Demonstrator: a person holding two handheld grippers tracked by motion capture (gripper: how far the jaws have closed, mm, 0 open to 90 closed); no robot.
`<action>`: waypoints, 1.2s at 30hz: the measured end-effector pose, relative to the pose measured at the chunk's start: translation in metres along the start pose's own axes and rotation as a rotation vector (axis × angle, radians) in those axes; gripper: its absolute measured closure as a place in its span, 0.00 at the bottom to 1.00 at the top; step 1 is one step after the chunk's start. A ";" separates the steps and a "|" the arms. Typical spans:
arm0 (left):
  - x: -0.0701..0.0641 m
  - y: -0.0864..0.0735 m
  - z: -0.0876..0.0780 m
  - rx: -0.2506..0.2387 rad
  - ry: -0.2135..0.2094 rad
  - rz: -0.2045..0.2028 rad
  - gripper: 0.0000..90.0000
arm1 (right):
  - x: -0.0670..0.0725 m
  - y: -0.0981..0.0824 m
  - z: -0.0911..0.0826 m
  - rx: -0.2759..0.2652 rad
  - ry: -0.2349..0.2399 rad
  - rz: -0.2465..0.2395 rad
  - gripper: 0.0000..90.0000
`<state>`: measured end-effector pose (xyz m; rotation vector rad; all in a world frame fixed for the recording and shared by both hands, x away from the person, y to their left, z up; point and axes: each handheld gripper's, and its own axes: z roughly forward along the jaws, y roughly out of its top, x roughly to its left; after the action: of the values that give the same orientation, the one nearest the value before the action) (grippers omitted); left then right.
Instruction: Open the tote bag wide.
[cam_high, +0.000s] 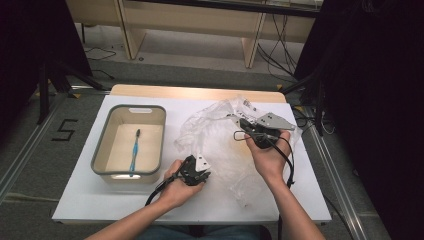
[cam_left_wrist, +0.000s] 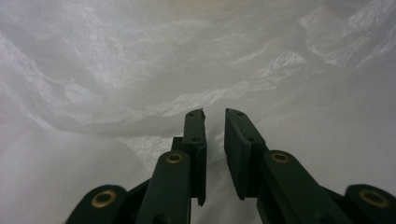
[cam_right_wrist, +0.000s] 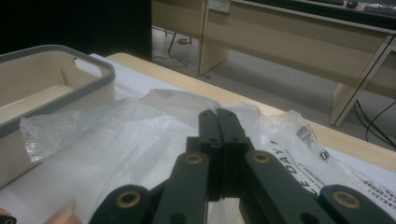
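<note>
While I look down from the high view, the clear plastic bag (cam_high: 220, 135) lies crumpled on the white table (cam_high: 80, 200), right of the beige bin (cam_high: 150, 112) holding a blue toothbrush (cam_high: 134, 150). My left gripper (cam_high: 200, 172) sits at its near edge, my right gripper (cam_high: 245, 131) over its far side. In the left gripper view, my jaws stand slightly parted, bag film just ahead. In the right gripper view, my jaws are clenched on the bag's edge.

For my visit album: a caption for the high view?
Two hand-held grippers work a crinkled clear plastic bag beside a beige tub.
</note>
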<state>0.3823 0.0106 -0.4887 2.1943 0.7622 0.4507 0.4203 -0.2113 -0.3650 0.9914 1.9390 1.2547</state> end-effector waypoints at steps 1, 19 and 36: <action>0.000 0.000 0.000 -0.022 0.006 0.002 0.82 | 0.000 0.000 0.000 -0.002 0.001 0.003 1.00; 0.006 -0.001 0.007 0.034 -0.020 -0.076 0.95 | -0.001 0.002 -0.001 -0.010 0.007 0.022 1.00; 0.006 0.007 -0.027 -0.020 -0.038 -0.010 0.45 | -0.001 0.000 0.000 -0.004 0.014 0.025 1.00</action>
<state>0.3753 0.0256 -0.4652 2.1734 0.7446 0.4096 0.4206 -0.2118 -0.3651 1.0097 1.9394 1.2824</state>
